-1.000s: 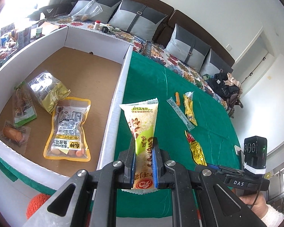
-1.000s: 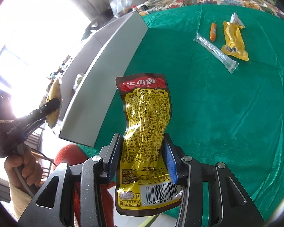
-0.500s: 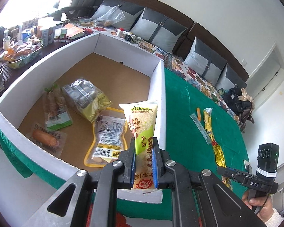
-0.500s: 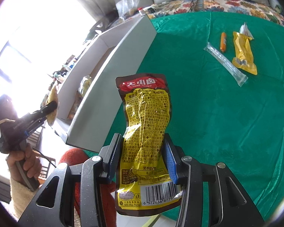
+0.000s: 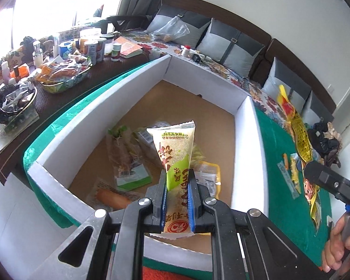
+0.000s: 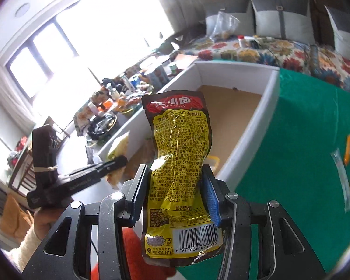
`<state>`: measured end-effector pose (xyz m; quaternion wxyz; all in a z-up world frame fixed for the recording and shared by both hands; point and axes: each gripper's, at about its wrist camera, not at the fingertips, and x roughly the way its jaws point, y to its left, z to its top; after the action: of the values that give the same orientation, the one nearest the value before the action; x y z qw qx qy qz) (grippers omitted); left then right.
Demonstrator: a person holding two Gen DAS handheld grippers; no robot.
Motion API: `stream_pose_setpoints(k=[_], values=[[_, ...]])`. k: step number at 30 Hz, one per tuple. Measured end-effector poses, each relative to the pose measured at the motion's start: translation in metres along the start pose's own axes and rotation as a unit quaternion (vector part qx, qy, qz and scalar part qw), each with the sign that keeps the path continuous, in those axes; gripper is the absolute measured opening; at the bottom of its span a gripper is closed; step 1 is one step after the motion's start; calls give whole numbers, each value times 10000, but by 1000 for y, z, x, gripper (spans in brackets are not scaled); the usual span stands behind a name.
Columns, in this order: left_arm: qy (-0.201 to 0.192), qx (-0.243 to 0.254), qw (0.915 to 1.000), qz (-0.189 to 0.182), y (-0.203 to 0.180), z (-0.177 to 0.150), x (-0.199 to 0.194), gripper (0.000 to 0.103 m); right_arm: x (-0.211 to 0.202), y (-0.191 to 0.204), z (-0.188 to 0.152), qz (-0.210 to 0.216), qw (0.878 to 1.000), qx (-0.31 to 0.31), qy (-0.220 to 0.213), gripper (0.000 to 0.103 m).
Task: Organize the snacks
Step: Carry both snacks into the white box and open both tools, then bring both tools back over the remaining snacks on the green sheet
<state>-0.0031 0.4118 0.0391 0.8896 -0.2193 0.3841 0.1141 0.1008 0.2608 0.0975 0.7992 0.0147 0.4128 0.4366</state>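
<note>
While both hands have swung over the white box [image 5: 249, 140], the left gripper [image 5: 176, 200] clamps the rice-cracker packet [image 5: 175, 154] above it; the right gripper [image 6: 175, 191] is opening, loosening the yellow pouch [image 6: 179, 168] between its jaws, likely to drop 1 snack in.

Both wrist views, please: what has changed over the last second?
Both hands carried their packets from over the green cloth to the white box. The right gripper is opening around the yellow pouch. The left gripper stays clamped on the rice-snack packet.
</note>
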Motion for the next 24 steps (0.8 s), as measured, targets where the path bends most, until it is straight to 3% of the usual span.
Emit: stream_pose_setpoints(k=[1, 2, 3, 5, 10, 13, 18, 24], values=[[-30, -12, 9998, 196, 5, -1, 2, 19, 8, 5, 0, 5, 10000, -22, -29, 64], [-17, -46, 9993, 377, 9, -2, 5, 38, 18, 9, 1, -10, 10000, -16, 13, 80], [6, -93, 9987, 491, 16, -2, 6, 66, 25, 9, 0, -61, 10000, -2, 78, 83], [-121, -195, 9980, 586, 23, -8, 2, 81, 31, 3, -4, -249, 9995, 40, 194, 82], [-220, -325, 9979, 519, 23, -24, -10, 81, 1, -51, -35, -752, 9971, 119, 23, 82], [-234, -200, 9990, 335, 1, -28, -15, 81, -23, -113, -82, -1621, 9864, 228, 158, 82], [-247, 498, 9983, -161, -76, -32, -26, 83, -82, -223, -167, -3076, 9464, 863, 484, 82], [0, 1357, 9867, -894, -196, -56, -14, 97, -168, -303, -224, -4175, 8970, 1439, 187, 82]])
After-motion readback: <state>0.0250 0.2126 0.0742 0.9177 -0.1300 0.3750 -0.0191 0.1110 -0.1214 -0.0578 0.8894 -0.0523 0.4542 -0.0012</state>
